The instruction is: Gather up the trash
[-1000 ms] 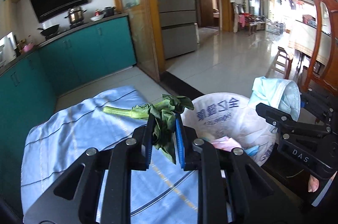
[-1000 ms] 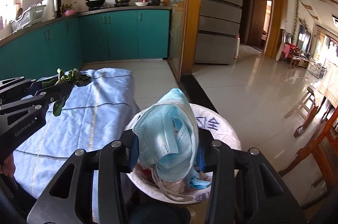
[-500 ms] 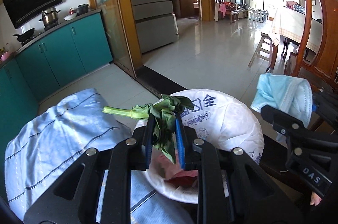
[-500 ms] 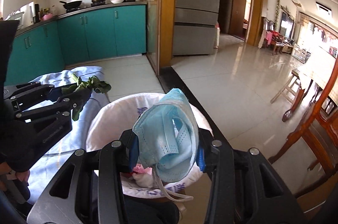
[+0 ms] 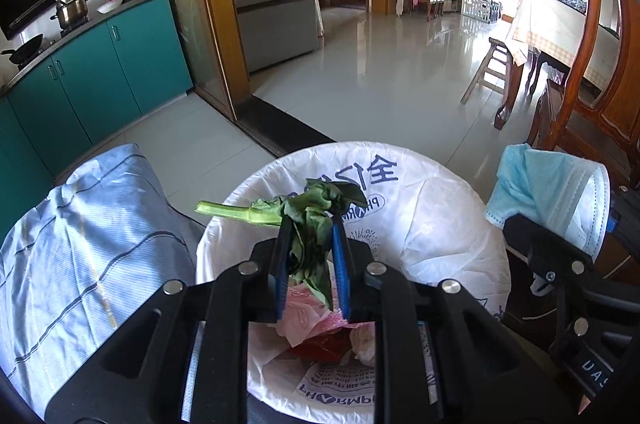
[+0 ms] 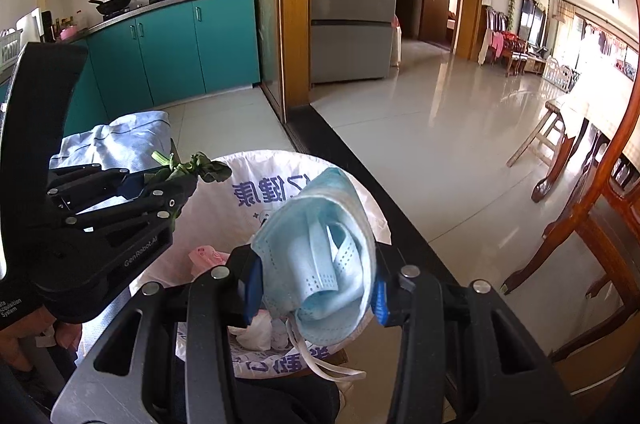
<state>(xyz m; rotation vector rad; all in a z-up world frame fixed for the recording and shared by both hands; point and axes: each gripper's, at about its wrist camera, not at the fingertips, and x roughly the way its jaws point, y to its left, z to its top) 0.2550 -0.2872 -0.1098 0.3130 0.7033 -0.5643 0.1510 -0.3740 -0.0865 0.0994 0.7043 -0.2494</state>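
Observation:
My left gripper [image 5: 309, 224] is shut on a wilted green vegetable leaf [image 5: 308, 220] with a pale stalk and holds it over the open trash bin lined with a white printed bag [image 5: 424, 207]. My right gripper [image 6: 316, 288] is shut on a crumpled blue face mask [image 6: 324, 244] and holds it over the bin's right rim [image 6: 376, 220]. The mask [image 5: 548, 191] also shows at the right of the left wrist view, and the leaf [image 6: 192, 169] at the left of the right wrist view. Pink and red wrappers [image 5: 320, 328] lie inside the bin.
A table with a light blue striped cloth [image 5: 80, 244] stands left of the bin. Teal kitchen cabinets [image 6: 172, 51] and a grey fridge [image 6: 352, 3] are behind. A wooden chair [image 5: 592, 95] and dining table [image 6: 592, 119] stand at the right on the tiled floor.
Both grippers have moved right, from over the blue cloth to over the bin, each still holding its item.

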